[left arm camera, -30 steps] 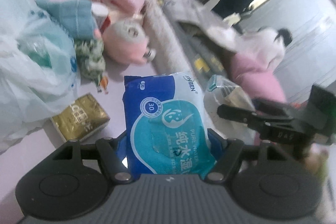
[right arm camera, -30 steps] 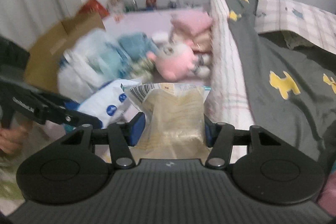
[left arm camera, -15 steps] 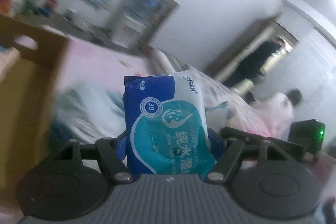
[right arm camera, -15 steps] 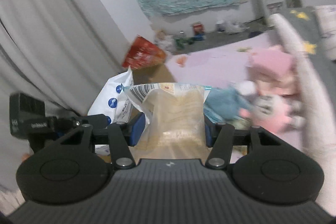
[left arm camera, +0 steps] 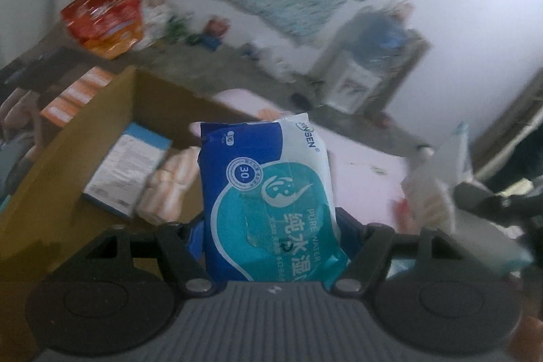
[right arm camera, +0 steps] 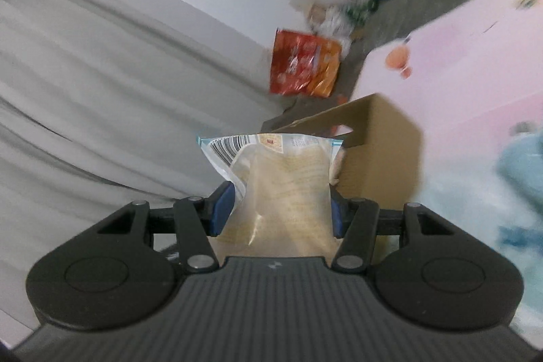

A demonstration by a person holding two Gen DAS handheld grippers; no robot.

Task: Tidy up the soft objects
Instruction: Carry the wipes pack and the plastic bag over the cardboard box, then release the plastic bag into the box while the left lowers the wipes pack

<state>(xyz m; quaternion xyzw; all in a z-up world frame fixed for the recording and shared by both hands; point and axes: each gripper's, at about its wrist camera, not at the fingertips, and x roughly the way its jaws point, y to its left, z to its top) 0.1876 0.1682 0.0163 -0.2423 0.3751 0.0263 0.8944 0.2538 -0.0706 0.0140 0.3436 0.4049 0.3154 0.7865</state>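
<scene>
My left gripper (left arm camera: 269, 238) is shut on a blue and teal pack of wet wipes (left arm camera: 268, 195), held upright above the near edge of an open cardboard box (left arm camera: 85, 131). Inside the box lie a white and blue packet (left arm camera: 127, 165) and a peach soft bundle (left arm camera: 169, 189). My right gripper (right arm camera: 280, 209) is shut on a clear bag of pale yellow cloth (right arm camera: 285, 189), with the same cardboard box (right arm camera: 376, 155) just beyond and to the right. The other gripper (left arm camera: 492, 202) shows blurred at the right edge of the left wrist view.
A red-orange snack bag (left arm camera: 103, 19) stands behind the box by the wall; it appears as the snack bag (right arm camera: 303, 63) in the right wrist view too. Grey curtain (right arm camera: 101, 90) fills the left. A pink mat (right arm camera: 475, 39) and a blue plush (right arm camera: 522, 165) lie right.
Both grippers have swung left, away from the plush toys and bed toward the cardboard box, each still holding its pack. The box interior has come into view under the left gripper.
</scene>
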